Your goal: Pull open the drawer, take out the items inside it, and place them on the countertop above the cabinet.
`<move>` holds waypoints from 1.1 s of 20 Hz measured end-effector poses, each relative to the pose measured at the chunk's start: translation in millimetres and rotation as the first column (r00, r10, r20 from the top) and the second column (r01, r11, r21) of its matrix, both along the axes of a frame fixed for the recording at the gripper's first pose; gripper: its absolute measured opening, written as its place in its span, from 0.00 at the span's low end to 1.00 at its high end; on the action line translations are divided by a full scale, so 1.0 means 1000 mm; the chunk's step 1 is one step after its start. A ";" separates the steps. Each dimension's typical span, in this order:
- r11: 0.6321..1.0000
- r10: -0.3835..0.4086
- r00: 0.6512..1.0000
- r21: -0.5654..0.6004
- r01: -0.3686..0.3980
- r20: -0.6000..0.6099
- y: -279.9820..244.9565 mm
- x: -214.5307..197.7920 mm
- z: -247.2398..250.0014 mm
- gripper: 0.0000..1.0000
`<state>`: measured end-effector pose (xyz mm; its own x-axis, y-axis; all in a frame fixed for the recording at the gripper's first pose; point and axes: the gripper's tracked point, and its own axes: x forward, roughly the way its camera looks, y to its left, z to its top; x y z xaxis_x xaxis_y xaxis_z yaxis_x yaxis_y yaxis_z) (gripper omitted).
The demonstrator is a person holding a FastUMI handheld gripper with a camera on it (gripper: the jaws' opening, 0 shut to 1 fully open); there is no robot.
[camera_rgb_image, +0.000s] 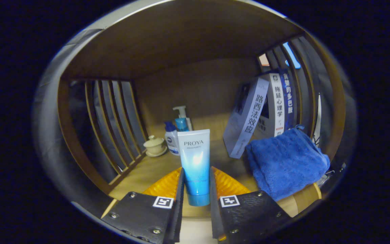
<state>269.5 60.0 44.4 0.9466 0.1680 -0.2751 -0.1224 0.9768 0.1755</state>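
Two fingers of the gripper [196,189] were clamped on a blue cream tube [195,166], held upright, cap down, over the wooden countertop [147,173]. Judging by this, the placing step was in hand; next it called for lowering and releasing. At ten o'clock stood pump bottles [176,130] and a lidded cup [154,145]; at two o'clock, a blue towel [284,162] and leaning books [259,115]. Whether the cap touched wood was unclear.
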 end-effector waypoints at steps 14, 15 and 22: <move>0.995 -0.062 0.997 0.081 0.066 -0.048 -0.013 -0.048 0.004 0.98; 0.994 -0.064 0.997 0.088 0.069 -0.051 -0.015 -0.057 0.007 0.99; 0.996 -0.058 0.998 0.067 0.060 -0.032 -0.024 -0.134 0.036 0.99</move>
